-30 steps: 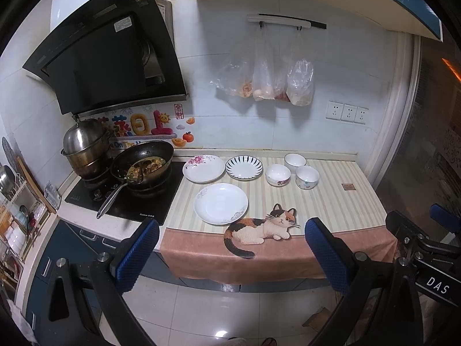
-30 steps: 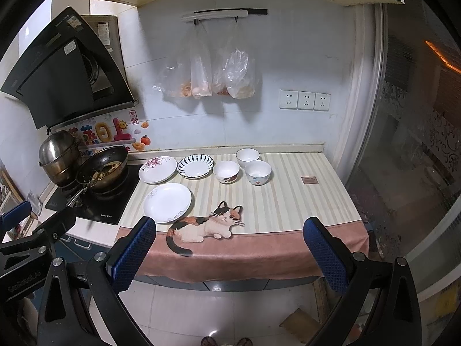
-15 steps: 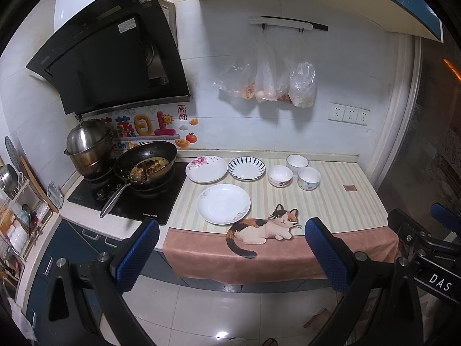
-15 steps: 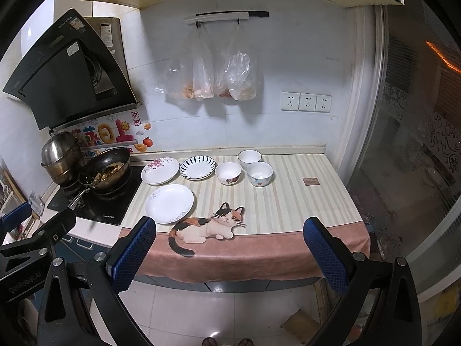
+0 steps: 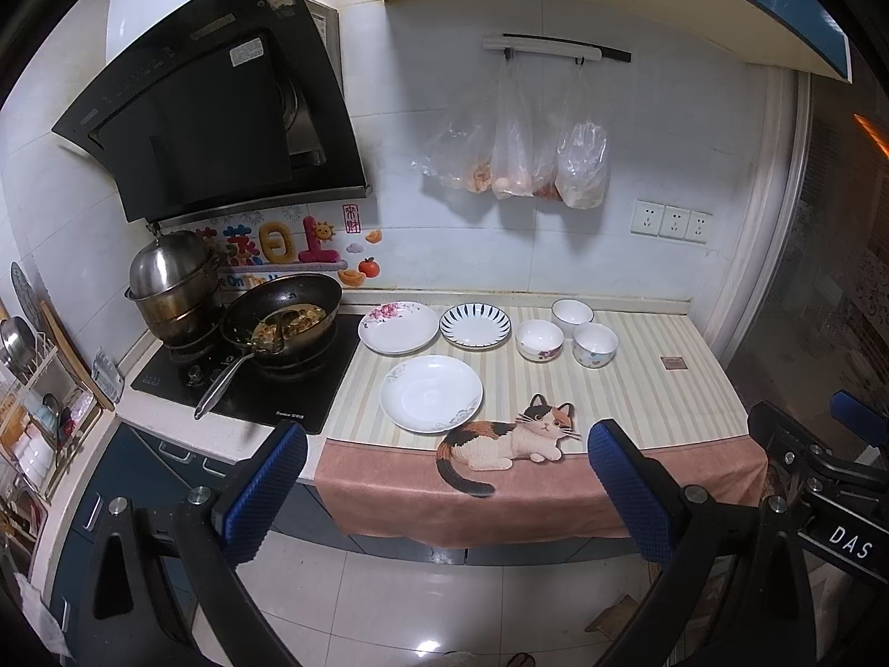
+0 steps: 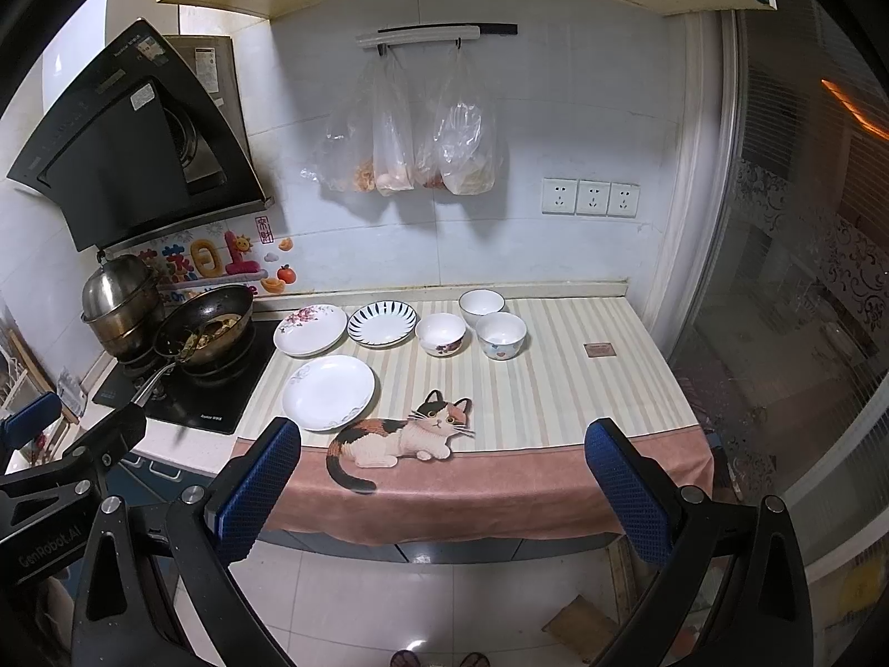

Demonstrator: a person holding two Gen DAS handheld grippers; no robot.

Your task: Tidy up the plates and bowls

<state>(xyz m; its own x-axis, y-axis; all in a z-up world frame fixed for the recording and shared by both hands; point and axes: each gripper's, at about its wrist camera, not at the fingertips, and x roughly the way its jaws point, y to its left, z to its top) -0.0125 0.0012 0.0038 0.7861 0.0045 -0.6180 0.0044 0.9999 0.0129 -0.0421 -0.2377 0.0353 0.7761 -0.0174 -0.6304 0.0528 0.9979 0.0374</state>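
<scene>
On the striped counter cloth (image 5: 639, 389) lie three plates: a plain white plate (image 5: 430, 393) (image 6: 329, 392) in front, a pink-flowered plate (image 5: 398, 327) (image 6: 310, 329) and a blue-striped plate (image 5: 475, 325) (image 6: 382, 323) behind it. Three small white bowls stand to their right: one (image 5: 539, 339) (image 6: 440, 333), one at the back (image 5: 572, 313) (image 6: 481, 304) and one on the right (image 5: 595, 344) (image 6: 501, 335). My left gripper (image 5: 444, 492) and right gripper (image 6: 441, 492) are both open and empty, held well in front of the counter's edge, above the floor.
A wok with food (image 5: 283, 317) and a steel pot (image 5: 169, 289) sit on the black hob (image 5: 250, 389) at the left. A range hood (image 5: 222, 122) hangs above. Plastic bags (image 5: 517, 161) hang on the wall. A dish rack (image 5: 33, 417) stands at far left.
Both views have shifted slightly; the counter sits a little to the right and marginally closer. Nothing on the counter has moved. Both grippers stay open.
</scene>
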